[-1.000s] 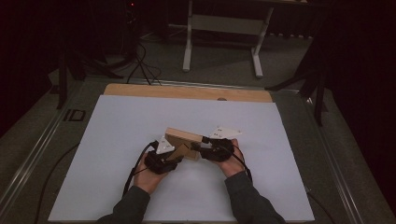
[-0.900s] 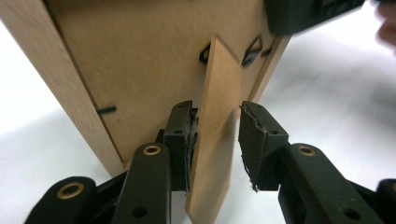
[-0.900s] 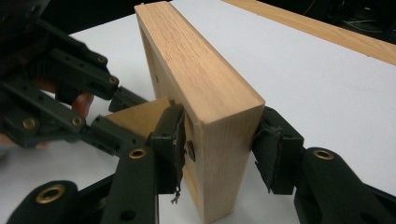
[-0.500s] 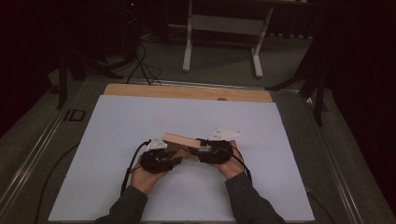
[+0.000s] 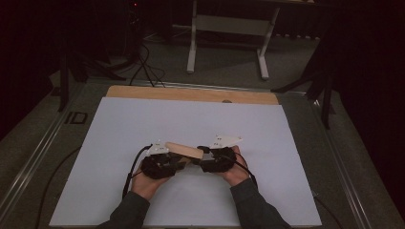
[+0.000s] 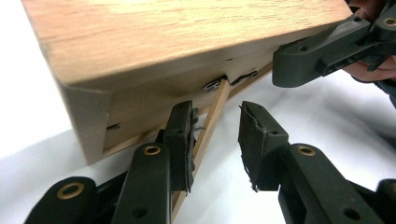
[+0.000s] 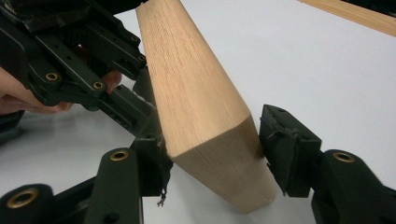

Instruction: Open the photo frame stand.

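dim surroundings, bright sharp close-ups

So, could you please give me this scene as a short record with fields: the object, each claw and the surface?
object: wooden block, between the two claws, above the white sheet
left claw: open; a thin slat under the block passes between its jaws, against one pad only
right claw: jaws have just been opening; the block's end is between them and the grip looks released
surface: white sheet, otherwise bare around the hands
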### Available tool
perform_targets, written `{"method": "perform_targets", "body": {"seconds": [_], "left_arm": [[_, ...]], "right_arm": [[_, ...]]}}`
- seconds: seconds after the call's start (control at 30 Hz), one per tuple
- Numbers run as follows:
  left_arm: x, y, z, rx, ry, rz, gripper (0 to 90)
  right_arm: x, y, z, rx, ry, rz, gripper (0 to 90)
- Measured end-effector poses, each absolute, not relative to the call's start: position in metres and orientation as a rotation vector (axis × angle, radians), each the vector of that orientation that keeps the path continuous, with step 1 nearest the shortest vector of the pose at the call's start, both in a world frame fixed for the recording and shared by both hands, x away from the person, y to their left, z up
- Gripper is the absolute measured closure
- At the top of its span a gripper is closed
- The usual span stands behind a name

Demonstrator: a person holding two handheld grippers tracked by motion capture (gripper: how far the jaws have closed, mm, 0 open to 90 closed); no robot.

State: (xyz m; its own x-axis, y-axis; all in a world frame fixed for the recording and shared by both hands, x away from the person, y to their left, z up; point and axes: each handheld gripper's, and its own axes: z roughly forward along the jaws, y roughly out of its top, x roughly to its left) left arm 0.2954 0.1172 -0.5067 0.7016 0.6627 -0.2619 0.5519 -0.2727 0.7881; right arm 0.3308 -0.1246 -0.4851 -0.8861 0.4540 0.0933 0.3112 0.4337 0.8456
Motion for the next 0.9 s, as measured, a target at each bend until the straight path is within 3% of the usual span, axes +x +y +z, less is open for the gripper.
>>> {"method": "perform_targets", "body": {"seconds": [0.9], "left_arm": [[0.284, 0.120, -0.502, 1.967, 0.909, 0.198, 61.7]], "right_arm": [[0.319, -0.120, -0.484, 0.556, 2.541, 1.376, 38.6]]}}
